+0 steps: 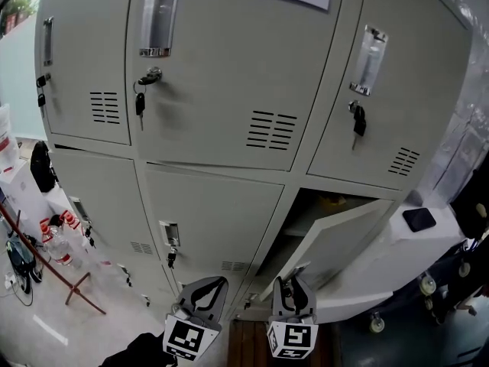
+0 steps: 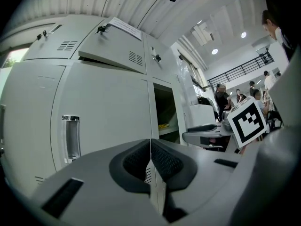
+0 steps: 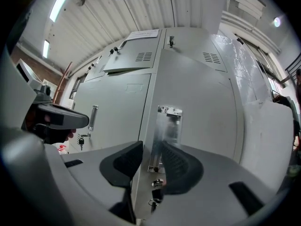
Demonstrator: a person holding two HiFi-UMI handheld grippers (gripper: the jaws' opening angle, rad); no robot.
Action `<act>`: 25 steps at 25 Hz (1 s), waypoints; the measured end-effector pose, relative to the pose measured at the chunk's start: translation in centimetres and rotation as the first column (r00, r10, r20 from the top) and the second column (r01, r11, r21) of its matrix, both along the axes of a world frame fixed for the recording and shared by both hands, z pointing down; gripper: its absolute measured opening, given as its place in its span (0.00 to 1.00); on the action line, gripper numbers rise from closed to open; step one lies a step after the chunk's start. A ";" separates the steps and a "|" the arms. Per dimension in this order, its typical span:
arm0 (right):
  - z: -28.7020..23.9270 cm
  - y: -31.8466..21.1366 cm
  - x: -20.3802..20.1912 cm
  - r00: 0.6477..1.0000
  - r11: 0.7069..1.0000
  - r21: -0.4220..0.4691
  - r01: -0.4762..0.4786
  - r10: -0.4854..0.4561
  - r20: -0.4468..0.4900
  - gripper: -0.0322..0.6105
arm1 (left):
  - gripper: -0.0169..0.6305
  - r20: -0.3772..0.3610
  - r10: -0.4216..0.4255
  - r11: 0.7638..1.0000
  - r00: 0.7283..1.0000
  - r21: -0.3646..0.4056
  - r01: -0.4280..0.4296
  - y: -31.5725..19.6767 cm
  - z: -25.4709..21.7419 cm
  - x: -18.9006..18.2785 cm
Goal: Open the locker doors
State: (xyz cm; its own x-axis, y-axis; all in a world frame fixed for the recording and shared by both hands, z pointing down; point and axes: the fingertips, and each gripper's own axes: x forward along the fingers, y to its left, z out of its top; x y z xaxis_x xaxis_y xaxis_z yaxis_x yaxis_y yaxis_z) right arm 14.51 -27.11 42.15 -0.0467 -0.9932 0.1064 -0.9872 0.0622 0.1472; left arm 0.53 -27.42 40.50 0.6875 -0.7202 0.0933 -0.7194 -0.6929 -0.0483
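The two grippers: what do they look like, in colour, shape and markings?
The left gripper and the right gripper look alike: pale grey moulded bodies, each with two curved jaws lined with dark ribbed pads. Each carries a white cube printed with black square markers. No cables show.

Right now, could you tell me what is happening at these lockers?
The grey lockers are being opened with two hand-held tools. The right tool grips the edge of the bottom right door, which already stands ajar. The left tool is shut and empty beside it.
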 end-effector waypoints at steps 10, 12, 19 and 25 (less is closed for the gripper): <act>-0.3 3.4 0.7 0.998 0.998 -0.008 -0.063 0.063 -0.023 0.29 | 0.06 -0.013 0.090 0.996 0.996 0.004 -0.090 2.2 -0.3 1.8; -0.3 4.1 1.0 0.997 0.997 -0.010 -0.077 0.077 -0.025 0.29 | 0.06 -0.018 0.109 0.994 0.994 0.005 -0.109 2.6 -0.4 2.3; -0.6 6.8 2.0 0.989 0.989 -0.011 -0.147 0.146 -0.035 0.28 | 0.06 -0.023 0.181 0.984 0.983 0.008 -0.181 4.4 -0.6 3.6; -0.7 9.4 3.3 0.975 0.976 -0.012 -0.216 0.215 -0.052 0.27 | 0.06 -0.036 0.235 0.972 0.971 0.007 -0.235 5.9 -0.5 4.5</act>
State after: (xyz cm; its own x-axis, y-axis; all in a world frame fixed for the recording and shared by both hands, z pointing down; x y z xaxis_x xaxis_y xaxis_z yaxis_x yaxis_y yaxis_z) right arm 17.76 -17.73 41.48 0.1743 -0.9773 0.1202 -0.9689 -0.1485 0.1979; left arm 5.06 -21.51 39.98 0.8403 -0.5384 0.0632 -0.5378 -0.8426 -0.0272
